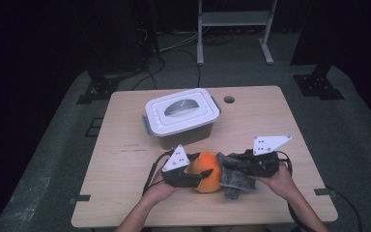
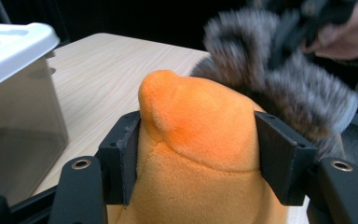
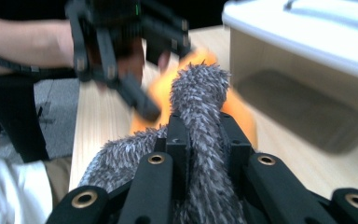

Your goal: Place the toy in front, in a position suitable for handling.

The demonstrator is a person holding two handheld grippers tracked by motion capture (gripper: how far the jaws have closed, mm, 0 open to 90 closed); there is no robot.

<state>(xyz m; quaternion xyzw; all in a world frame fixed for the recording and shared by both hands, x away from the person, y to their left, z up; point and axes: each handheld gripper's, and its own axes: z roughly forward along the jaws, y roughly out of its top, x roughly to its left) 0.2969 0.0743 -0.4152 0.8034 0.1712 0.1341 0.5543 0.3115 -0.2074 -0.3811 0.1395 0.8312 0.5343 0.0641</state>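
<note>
Risked tearing near the table's point(image 1: 125, 145) front edge: left gripper point(image 2: 200, 154) clamped on orange plush point(image 2: 200, 140), right gripper point(image 3: 205, 144) pinching grey fur point(image 3: 200, 93).

In the right gripper view the left claw point(image 3: 142, 100) and the orange plush point(image 3: 191, 79) behind the grey fur point(image 3: 200, 93) are blurred; the storage box point(image 3: 303, 70) is cut off at the right edge.

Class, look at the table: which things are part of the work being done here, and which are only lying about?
In use:
orange soft toy, clamped by the left gripper
grey fur piece, pinched by the right gripper

Lying about:
lidded plastic box, closed, on the table behind the toy
</note>
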